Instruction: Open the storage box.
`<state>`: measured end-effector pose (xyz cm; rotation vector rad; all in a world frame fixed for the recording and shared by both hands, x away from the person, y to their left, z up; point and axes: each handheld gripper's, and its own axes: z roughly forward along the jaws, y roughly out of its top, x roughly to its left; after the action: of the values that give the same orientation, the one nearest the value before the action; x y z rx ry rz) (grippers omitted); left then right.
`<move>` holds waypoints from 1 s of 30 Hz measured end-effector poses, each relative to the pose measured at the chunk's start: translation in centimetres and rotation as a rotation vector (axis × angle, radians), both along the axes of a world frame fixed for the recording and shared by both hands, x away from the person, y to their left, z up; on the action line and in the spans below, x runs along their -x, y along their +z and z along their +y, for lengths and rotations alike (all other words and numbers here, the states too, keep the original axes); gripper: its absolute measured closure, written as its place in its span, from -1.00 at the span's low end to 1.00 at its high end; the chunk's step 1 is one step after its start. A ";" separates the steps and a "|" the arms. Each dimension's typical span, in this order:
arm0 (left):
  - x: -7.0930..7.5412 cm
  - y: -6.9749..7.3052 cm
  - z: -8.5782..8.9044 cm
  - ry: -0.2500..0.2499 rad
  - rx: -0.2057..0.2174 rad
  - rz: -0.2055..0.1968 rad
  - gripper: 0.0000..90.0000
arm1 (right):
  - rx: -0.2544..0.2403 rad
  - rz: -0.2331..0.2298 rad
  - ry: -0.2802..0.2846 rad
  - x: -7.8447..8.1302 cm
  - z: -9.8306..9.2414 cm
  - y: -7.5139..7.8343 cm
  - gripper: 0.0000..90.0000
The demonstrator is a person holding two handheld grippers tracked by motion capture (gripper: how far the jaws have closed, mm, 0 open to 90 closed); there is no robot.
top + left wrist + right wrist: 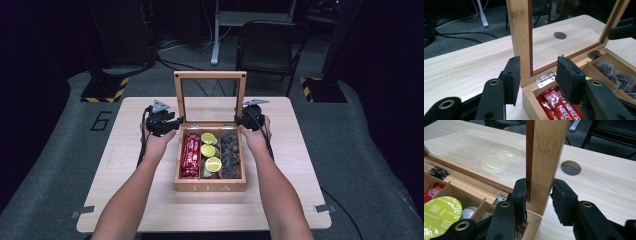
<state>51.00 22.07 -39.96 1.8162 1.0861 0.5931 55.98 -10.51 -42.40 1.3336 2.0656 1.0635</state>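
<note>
Bench (150,210) carries a tea box (210,187) at centre, its glazed lid (210,75) upright. Right gripper (539,195) has its jaws clamped on the lid's right frame post. Left gripper (537,75) has its jaws partly open astride the left post, pads clear of the wood. Red sachets (190,156), lime-topped capsules (208,150) and dark packets (231,152) fill the compartments.

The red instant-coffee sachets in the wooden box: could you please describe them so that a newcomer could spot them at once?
On the pale wooden table stands an open wooden tea box with a glass-paned lid raised upright. Its interior has three long compartments, and the red instant-coffee sachets fill the left one. Unlike the round lime-green-lidded capsules in the middle and the dark packets on the right, they are glossy red sticks with white lettering.
</note>
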 end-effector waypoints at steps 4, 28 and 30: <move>0.2 -0.1 0.0 -0.009 0.011 0.003 0.22 | -0.005 0.006 -0.002 -0.2 0.0 0.0 0.43; 0.8 -0.6 0.0 -0.033 0.010 0.012 0.20 | -0.006 0.012 -0.038 -0.2 0.0 -0.2 0.54; 0.8 -0.6 0.2 -0.027 0.020 0.014 0.18 | -0.003 0.008 -0.032 -0.1 0.0 -0.1 0.51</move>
<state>50.18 22.22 -40.57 1.8171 1.0717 0.5532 56.12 -10.46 -42.50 1.3695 2.0424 1.0500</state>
